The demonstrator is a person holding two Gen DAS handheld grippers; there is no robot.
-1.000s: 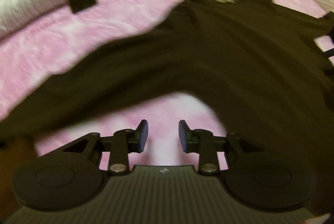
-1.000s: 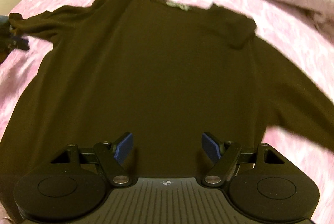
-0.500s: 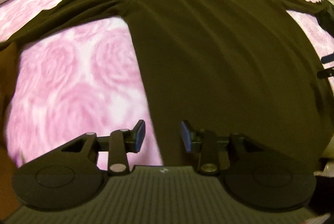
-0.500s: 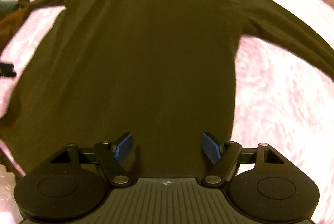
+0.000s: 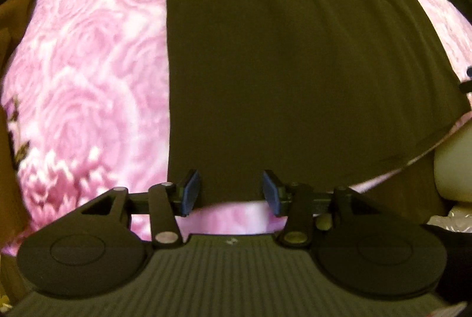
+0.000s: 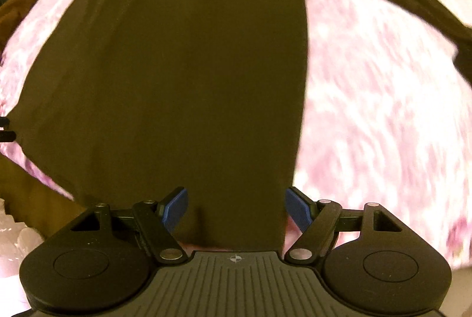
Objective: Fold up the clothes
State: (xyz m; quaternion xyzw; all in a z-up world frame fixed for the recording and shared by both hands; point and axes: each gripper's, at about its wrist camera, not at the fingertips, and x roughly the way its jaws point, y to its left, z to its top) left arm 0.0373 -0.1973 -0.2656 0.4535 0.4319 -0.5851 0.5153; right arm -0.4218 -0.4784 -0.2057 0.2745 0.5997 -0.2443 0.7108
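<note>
A dark brown long-sleeved shirt [image 5: 295,66] lies flat on the pink rose-patterned bedspread [image 5: 88,86], neck at the far end, sleeves spread to both sides. My left gripper [image 5: 229,193] is open, its fingers either side of the hem near the shirt's left bottom corner. In the right wrist view the shirt [image 6: 191,75] fills the middle. My right gripper [image 6: 234,210] is open wide over the hem near the right bottom corner, its right fingertip [image 6: 298,210] just past the shirt's side edge. Neither gripper holds anything.
The pink bedspread [image 6: 383,110] lies bare right of the shirt. A brown piece of cloth [image 5: 14,21] lies at the left edge of the bed. A cream-coloured object [image 5: 454,163] sits at the bed's near right.
Both grippers have moved back from the shoulders and down along the shirt to its bottom hem. The left gripper has opened wider. The shirt lies still.
</note>
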